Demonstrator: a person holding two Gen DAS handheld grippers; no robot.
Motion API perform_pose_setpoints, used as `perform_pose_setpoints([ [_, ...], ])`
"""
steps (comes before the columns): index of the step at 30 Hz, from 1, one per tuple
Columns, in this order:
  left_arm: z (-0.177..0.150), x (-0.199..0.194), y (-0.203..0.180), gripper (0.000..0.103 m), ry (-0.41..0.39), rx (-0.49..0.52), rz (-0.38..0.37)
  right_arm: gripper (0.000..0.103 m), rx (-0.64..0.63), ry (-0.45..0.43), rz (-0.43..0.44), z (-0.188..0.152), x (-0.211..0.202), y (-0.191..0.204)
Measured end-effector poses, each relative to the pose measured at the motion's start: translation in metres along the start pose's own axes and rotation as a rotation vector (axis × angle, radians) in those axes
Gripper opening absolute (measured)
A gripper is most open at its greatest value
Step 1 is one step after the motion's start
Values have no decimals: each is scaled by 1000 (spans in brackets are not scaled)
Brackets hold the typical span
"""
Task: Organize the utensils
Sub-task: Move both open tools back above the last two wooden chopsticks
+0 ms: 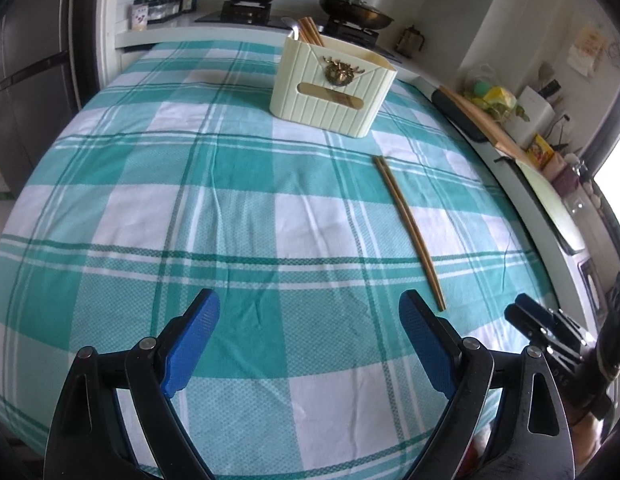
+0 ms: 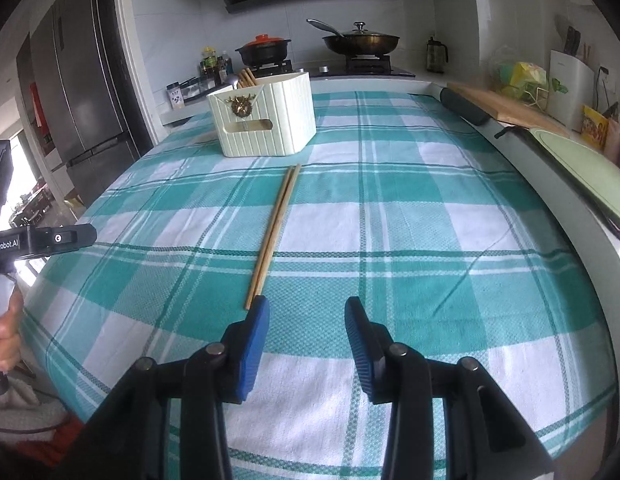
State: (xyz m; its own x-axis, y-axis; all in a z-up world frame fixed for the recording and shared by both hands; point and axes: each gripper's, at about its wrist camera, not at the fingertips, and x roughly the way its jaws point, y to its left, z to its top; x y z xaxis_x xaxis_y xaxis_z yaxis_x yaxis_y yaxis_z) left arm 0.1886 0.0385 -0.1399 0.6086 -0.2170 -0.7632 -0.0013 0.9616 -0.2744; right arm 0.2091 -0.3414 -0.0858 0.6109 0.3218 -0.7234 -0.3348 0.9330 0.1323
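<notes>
**A:** Start big. The table is covered by a green-and-white checked cloth with loose creases in it. If fingers scrape down onto it, I'd expect the fabric to bunch and drag whatever lies on top.

**B:** And the cream utensil holder at the far side?

**A:** It stands upright, with chopsticks and a spoon handle already poking out of its rear corner. It looks light; a push against its rim while dropping something in could slide or tip it.

**B:** The thing to be put away?

**A:** A pair of wooden chopsticks lying side by side on the cloth, between the holder and the grippers, pointing roughly toward the holder. The near tips lie just beside the left finger of the right gripper.

**B:** How do the fingers stand?

**A:** The right gripper is partly parted and empty, nothing between its blue pads. The left gripper is spread wide, empty too, off to the side of the chopsticks.

**B:** So the main risk?

**A:** Two thin sticks, flat on soft cloth. Closing off-centre could catch only one, or roll them apart. Gripped at the very tips, they would likely pivot and droop.
</notes>
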Motion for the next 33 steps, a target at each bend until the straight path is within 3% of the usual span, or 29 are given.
perform_pose_setpoints([
  [13,-19,4,-15,92,-5,73,138,40,26,35,26,-14,11,9],
  [26,-18,21,-2,92,5,87,199,40,21,96,39,-10,32,15],
  [33,-19,22,0,92,8,74,189,37,11,113,54,35,57,10],
])
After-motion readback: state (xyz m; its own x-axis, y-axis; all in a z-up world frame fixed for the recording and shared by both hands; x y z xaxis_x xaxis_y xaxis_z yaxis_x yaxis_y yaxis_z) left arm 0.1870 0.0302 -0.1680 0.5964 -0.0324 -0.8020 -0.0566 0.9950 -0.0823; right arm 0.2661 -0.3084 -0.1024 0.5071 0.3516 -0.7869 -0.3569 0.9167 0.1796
